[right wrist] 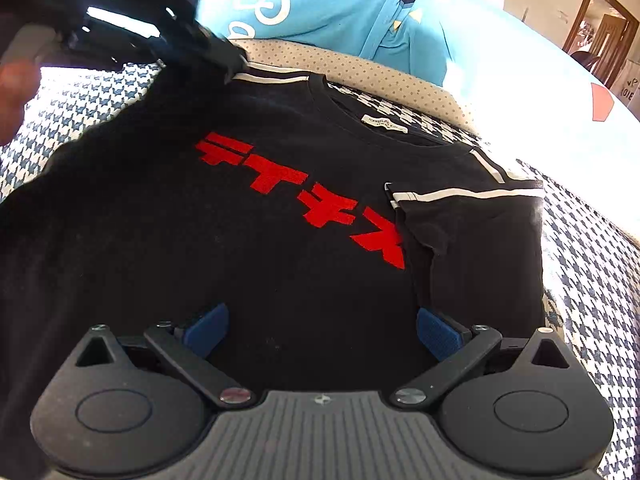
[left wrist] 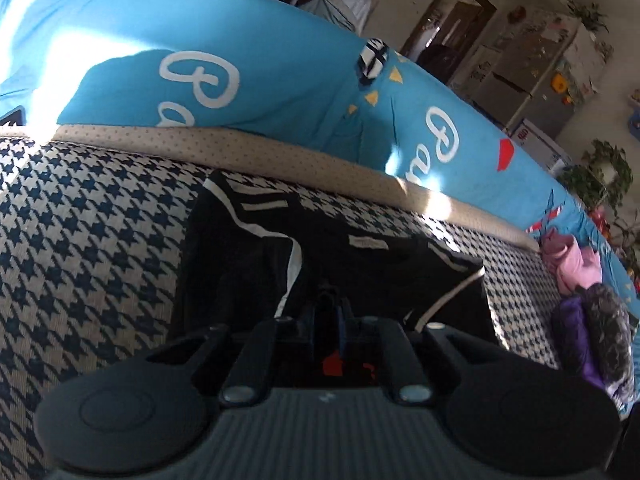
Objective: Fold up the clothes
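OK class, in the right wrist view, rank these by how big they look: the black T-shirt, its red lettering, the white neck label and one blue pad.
1. black T-shirt
2. red lettering
3. and 4. blue pad and white neck label look alike; the pad sits nearer the camera, so unranked.

The black T-shirt with red printed characters [right wrist: 280,208] runs off the left and bottom edges of the right wrist view, its lower hem unseen. In the left wrist view, the closed left hand-held gripper [left wrist: 332,308] covers the cloth at its tips; whether fabric is pinched there cannot be told. The white neck label [right wrist: 384,123] is too small to read. A blurred hand [right wrist: 16,88] is cut by the left edge. The pink and purple garments [left wrist: 580,280] are blurred, partly cropped.
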The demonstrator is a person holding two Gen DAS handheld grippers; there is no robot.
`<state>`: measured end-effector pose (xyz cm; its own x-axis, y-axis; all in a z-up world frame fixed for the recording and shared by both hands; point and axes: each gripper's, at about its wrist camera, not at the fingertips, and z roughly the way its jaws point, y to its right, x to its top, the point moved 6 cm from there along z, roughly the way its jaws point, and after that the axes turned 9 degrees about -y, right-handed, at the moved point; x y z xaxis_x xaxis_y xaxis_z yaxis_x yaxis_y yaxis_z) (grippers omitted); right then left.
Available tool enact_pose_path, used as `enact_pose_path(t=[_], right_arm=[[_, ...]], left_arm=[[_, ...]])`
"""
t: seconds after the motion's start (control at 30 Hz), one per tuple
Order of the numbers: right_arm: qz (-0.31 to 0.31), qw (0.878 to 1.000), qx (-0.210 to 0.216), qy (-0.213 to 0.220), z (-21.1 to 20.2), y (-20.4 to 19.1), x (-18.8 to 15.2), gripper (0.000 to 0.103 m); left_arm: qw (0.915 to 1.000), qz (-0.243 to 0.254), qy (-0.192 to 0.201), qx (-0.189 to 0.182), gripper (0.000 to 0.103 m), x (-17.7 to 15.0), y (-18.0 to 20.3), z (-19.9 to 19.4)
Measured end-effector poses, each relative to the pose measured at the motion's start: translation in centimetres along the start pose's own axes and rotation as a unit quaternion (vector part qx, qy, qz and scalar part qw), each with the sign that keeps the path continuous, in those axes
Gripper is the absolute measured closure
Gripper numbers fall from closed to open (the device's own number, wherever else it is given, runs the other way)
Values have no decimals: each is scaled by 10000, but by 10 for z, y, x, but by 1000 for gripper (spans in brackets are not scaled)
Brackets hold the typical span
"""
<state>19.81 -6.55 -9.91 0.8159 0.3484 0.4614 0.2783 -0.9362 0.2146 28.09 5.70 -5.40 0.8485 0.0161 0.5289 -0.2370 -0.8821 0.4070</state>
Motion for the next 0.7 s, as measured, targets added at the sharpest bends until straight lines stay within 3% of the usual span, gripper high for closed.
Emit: enact_pose_path(t=[0.07, 0.17, 0.33, 0.4, 0.6, 0.7], right_arm=[[-6, 10000, 4, -1, 0, 0, 0, 2], [-16, 10000, 0, -1, 0, 1, 0, 2], [-17, 10000, -5, -1, -1, 1, -1, 2], [-12, 10000, -8, -2, -1, 1, -1, 2], [-67, 10000, -32, 35, -3, 1, 0, 1], [-374, 9985, -120, 385, -13, -5, 3, 4]], left_arm=[[9997, 218, -104, -41, 90, -5, 9, 4], [9992, 302, -109, -237, 76, -8, 16, 1], [9983, -110, 146, -555, 62, 1, 5, -13], [9978, -417, 285, -426, 56, 5, -7, -17], [9907, -1301, 399, 93, 56, 10, -47, -19], [9872, -1498, 413, 358, 55, 10, -59, -21]])
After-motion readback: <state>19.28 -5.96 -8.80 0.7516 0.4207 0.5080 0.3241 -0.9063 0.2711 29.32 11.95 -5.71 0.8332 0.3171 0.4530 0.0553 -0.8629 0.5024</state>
